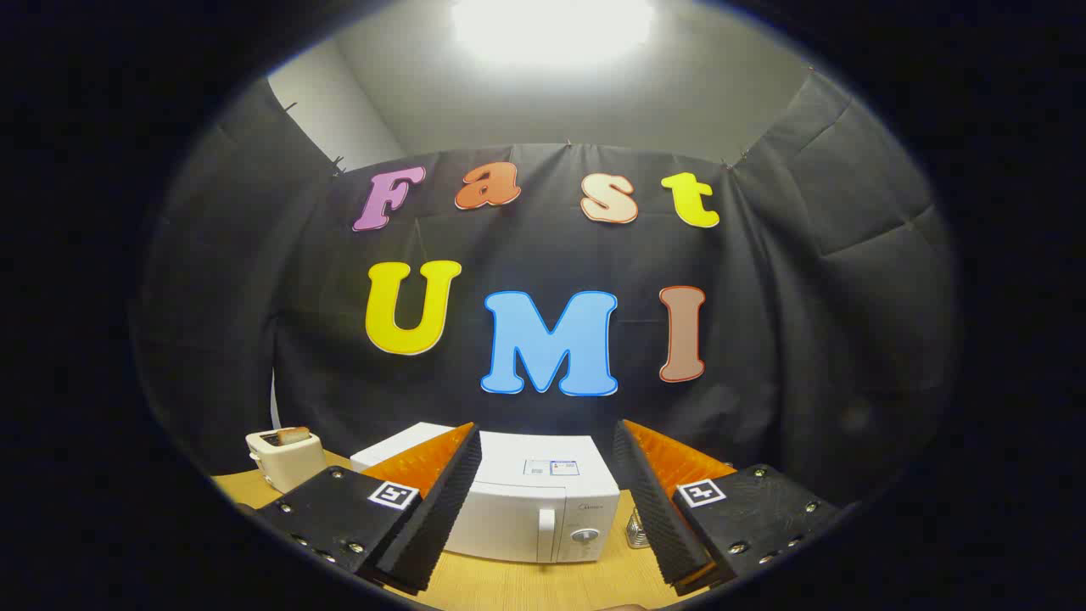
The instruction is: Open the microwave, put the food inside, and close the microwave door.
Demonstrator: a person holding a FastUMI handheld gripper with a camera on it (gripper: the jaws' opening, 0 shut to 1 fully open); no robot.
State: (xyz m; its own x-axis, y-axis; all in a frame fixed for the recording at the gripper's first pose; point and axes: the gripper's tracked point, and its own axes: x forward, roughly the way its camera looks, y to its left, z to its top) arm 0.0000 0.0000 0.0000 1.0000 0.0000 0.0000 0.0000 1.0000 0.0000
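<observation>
One boxy white microwave [534, 509], door shut, is seen on the wooden counter [526, 585] beyond the gripper [547, 501], held wide open, empty. Rigid; judged best taken at its vertical door handle [546, 535].

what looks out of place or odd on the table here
Nothing stands out. The microwave sits square with its door shut, the toaster stands upright beside it, and the open tongs hold nothing.
</observation>
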